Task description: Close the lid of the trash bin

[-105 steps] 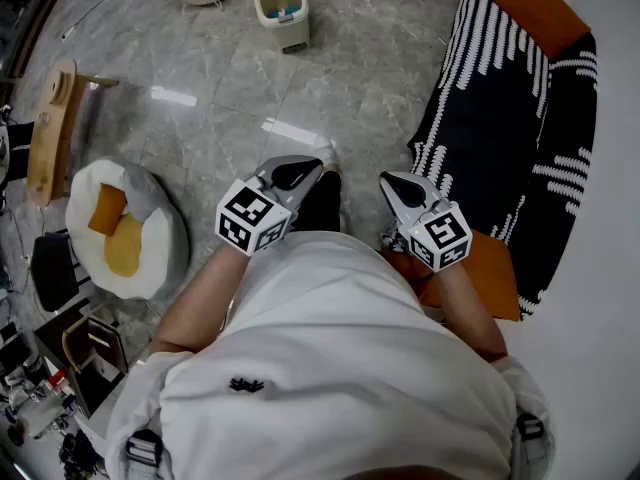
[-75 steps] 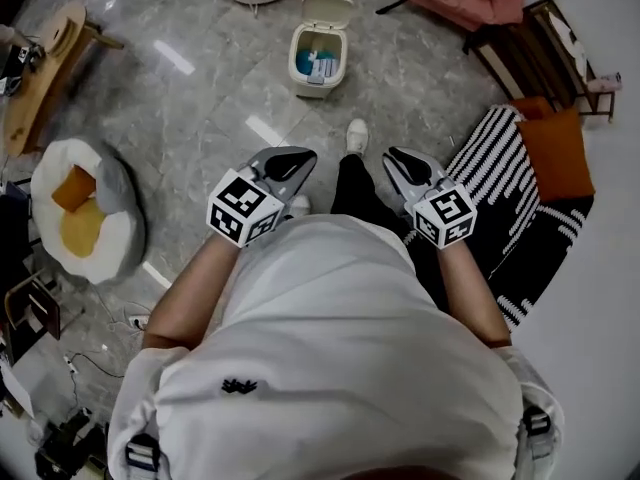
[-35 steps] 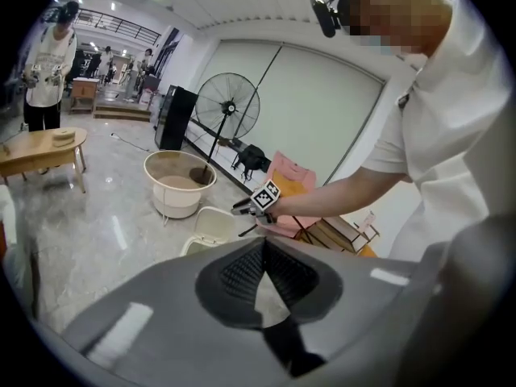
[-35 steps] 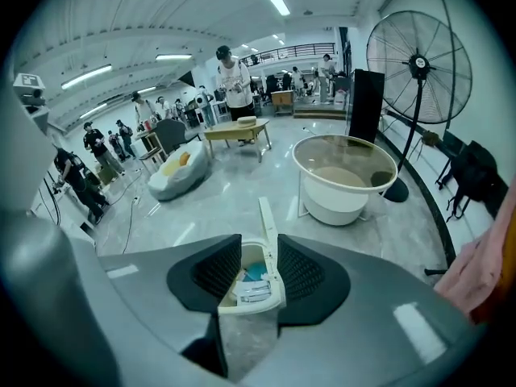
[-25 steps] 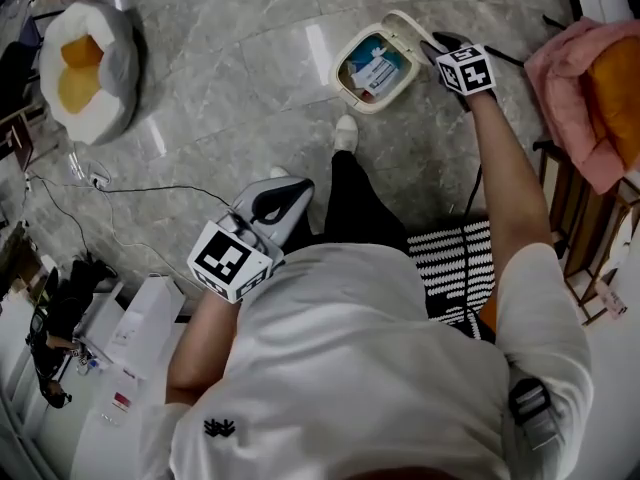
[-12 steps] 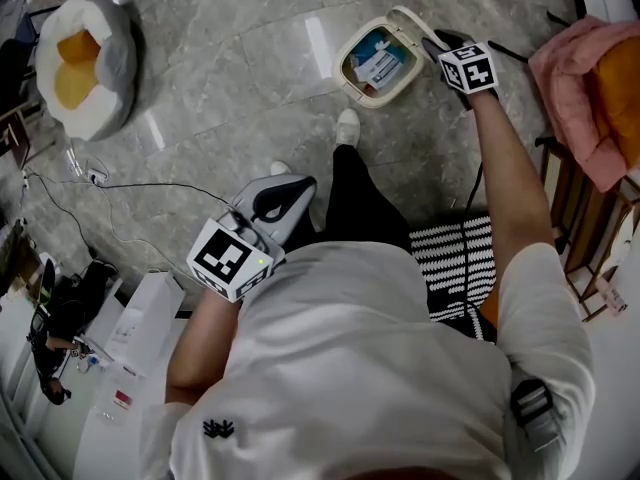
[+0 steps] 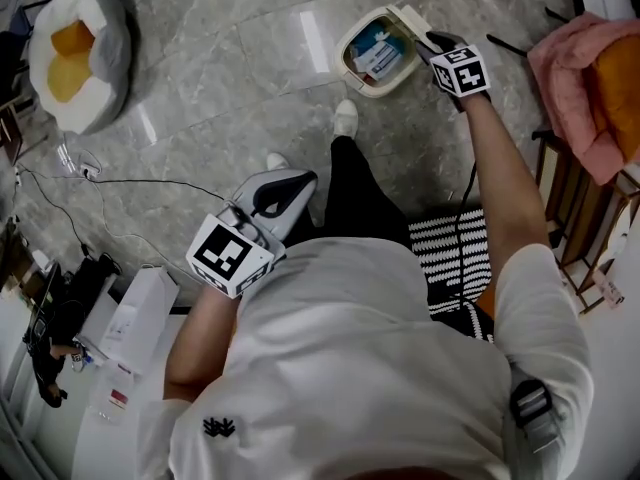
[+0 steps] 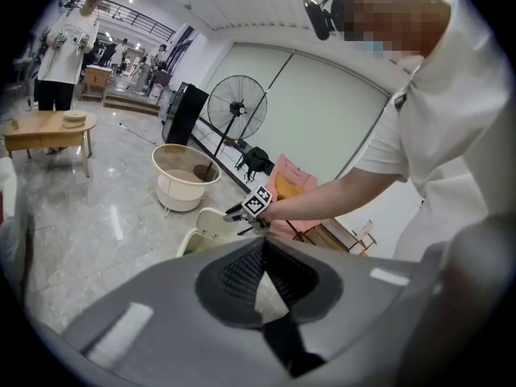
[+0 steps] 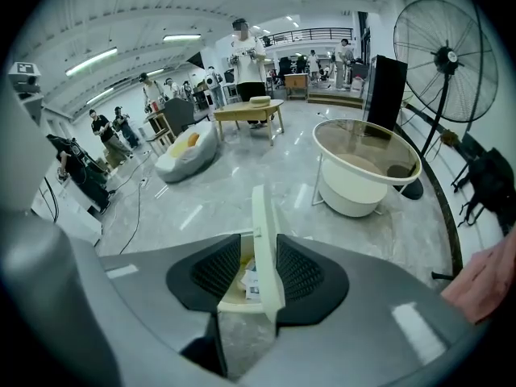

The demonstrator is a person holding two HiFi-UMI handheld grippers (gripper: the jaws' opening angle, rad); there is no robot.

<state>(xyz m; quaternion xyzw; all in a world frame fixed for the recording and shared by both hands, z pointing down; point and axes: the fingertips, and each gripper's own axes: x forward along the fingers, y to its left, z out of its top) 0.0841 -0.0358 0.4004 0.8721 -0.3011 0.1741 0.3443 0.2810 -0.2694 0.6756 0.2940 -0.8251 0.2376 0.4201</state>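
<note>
Marble floor point(image 7: 220, 78) carries the trash bin point(image 7: 374, 90) ahead of your feet, its lid point(image 9: 264, 232) standing upright. Your right gripper point(image 7: 432, 42) straddles the lid's free edge with its jaws apart, not clamped. Your left gripper point(image 8: 263, 245) is closed on nothing, near your body. Expect a light, stiff, smooth hinged plastic panel. Push near the free edge, gently; the bin may slide.
</note>
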